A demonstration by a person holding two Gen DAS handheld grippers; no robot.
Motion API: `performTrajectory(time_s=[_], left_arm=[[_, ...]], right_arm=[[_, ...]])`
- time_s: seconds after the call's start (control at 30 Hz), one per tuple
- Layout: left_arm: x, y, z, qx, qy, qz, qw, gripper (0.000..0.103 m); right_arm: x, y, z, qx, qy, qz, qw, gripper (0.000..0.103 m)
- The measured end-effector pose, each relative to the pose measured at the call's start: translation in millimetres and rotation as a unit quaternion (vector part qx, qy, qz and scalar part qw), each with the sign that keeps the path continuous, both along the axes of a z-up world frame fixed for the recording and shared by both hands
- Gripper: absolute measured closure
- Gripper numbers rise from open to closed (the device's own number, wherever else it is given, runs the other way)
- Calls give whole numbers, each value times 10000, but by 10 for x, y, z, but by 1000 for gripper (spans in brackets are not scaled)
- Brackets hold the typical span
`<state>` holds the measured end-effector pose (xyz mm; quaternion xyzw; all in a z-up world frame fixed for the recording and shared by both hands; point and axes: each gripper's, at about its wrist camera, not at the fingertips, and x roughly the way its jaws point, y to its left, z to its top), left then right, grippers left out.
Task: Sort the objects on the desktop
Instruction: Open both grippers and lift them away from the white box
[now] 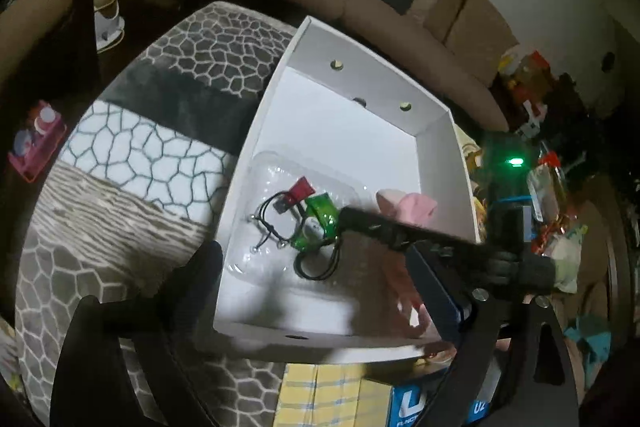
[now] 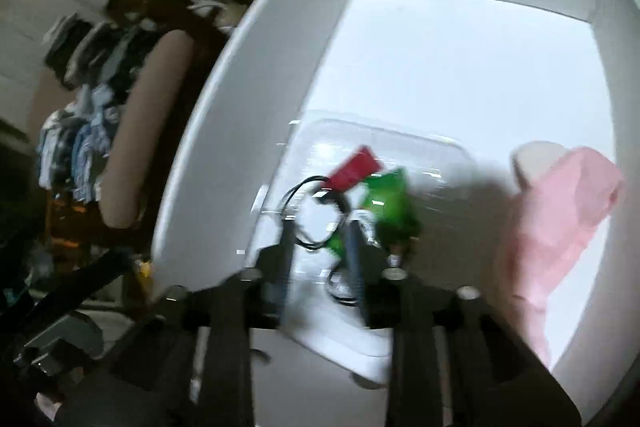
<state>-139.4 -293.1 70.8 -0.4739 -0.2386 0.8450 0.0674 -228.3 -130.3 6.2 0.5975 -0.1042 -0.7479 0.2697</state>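
Partly blurred, green packet [image 2: 390,205] in white box [image 2: 248,87], pink cloth [image 2: 560,219] edge cut off.

Dim room, bright glare inside, motion blur, fisheye-warped dark edges.

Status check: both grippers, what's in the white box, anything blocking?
Left gripper open, empty, at box's near wall. Right gripper part open over the green packet. Pink cloth and clear tray in white box. No blockage.

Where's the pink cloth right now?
The crumpled pink cloth lies inside the white cardboard box, against its right wall in both wrist views, right of the green plastic packet.
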Motion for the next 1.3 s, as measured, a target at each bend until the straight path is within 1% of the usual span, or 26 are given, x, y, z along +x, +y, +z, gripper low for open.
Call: performTrajectory(time_s=[0.03, 0.07, 0.1, 0.13, 0.2, 0.23, 0.27, 0.3, 0.4, 0.43, 0.5, 0.57, 0.63, 0.93, 1.0, 1.07, 1.13, 1.2, 1.3], left_arm=[[8, 15, -22, -34, -4, -15, 10000, 5], [18, 37, -37, -118, -17, -15, 9999, 0], [31, 68, -41, -254, -19, -7, 9997, 0], [55, 88, -35, -338, -8, -11, 9994, 0], [103, 153, 0, -564, 41, -17, 9984, 0], [140, 198, 30, -675, 89, -32, 9977, 0], [175, 224, 68, -736, 135, -46, 9972, 0], [222, 273, 113, -859, 216, -64, 9960, 0], [335, 413, 204, -1270, 354, -108, 9912, 0], [375, 474, 232, -1410, 375, -131, 9892, 0], [461, 598, 296, -1645, 437, -177, 9852, 0], [536, 688, 357, -1782, 508, -202, 9825, 0], [608, 773, 412, -1830, 553, -241, 9813, 0], [892, 1177, 555, -1669, 606, -472, 9830, 0], [947, 1329, 578, -1541, 660, -619, 9839, 0], [979, 1539, 588, -1279, 707, -910, 9851, 0], [984, 1736, 586, -1263, 701, -1081, 9836, 0], [994, 1981, 604, -1254, 738, -1279, 9811, 0], [996, 2334, 631, -1180, 815, -1549, 9775, 0]], right_arm=[[33, 35, 39, 48, 101, 0, 9999, 66], [64, 75, 98, 125, 220, 24, 9997, 61], [97, 113, 174, 195, 346, 41, 9992, 55], [135, 148, 236, 212, 431, 54, 9988, 51], [202, 234, 386, 197, 581, 97, 9981, 40], [232, 253, 455, 219, 651, 111, 9976, 37], [281, 284, 518, 264, 751, 126, 9967, 29], [333, 316, 575, 306, 854, 145, 9958, 18], [485, 427, 773, 329, 1134, 78, 9930, 3], [526, 460, 831, 322, 1185, 71, 9924, 0], [617, 568, 912, 381, 1241, 30, 9915, 0], [703, 675, 983, 461, 1298, -27, 9905, 0], [805, 782, 1050, 579, 1367, -85, 9889, 0], [1300, 1347, 1246, 662, 1475, -215, 9866, 0], [1452, 1576, 1336, 653, 1557, -202, 9854, 0], [1586, 1791, 1404, 643, 1626, -124, 9845, 0], [1727, 2037, 1444, 723, 1645, -40, 9837, 0], [1860, 2338, 1482, 844, 1677, -105, 9822, 0], [2005, 2805, 1543, 877, 1727, -407, 9802, 0]])
